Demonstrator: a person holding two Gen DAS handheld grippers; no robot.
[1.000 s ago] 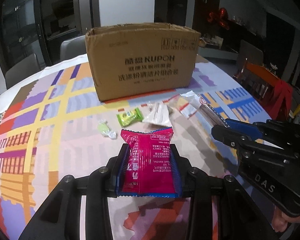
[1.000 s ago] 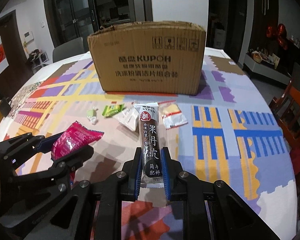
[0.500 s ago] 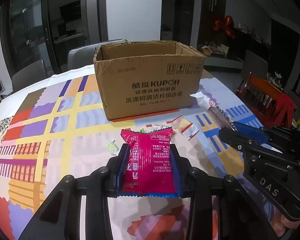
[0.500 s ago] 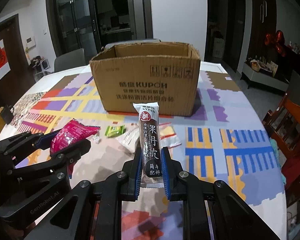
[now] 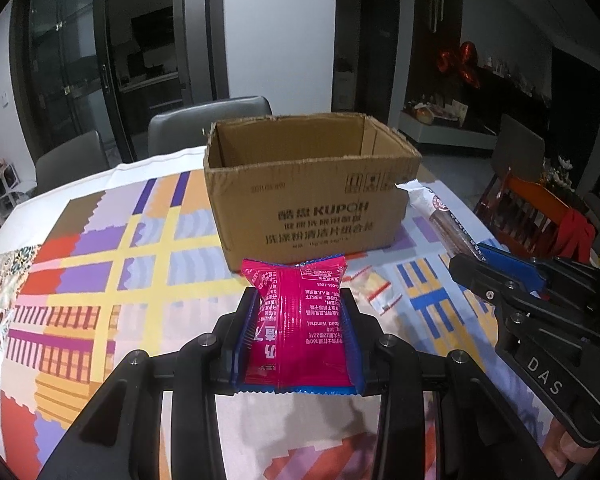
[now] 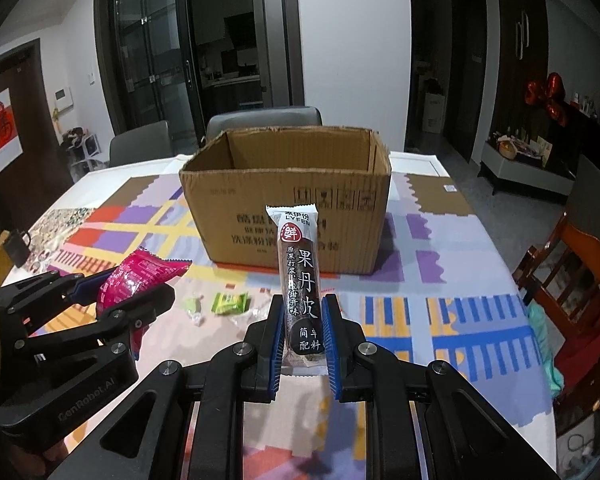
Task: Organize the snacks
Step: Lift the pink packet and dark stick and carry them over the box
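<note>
The left gripper (image 5: 298,344) clamps a pink snack packet (image 5: 300,320) across its width between blue pads; the right gripper (image 6: 302,346) pinches the lower end of a long dark fruit-leather bar (image 6: 300,276), which stands upright; both snacks are held above the patterned tablecloth (image 5: 100,260), short of the open cardboard box (image 5: 312,184) straight ahead; the step in hand looks like the carry to the box, and the next move calls for bringing each snack over the near rim before letting go; a green candy (image 6: 230,303), a pale green sweet (image 6: 192,305) and a white-and-red sachet (image 5: 374,290) lie on the cloth between grippers and box, not yet gathered.
</note>
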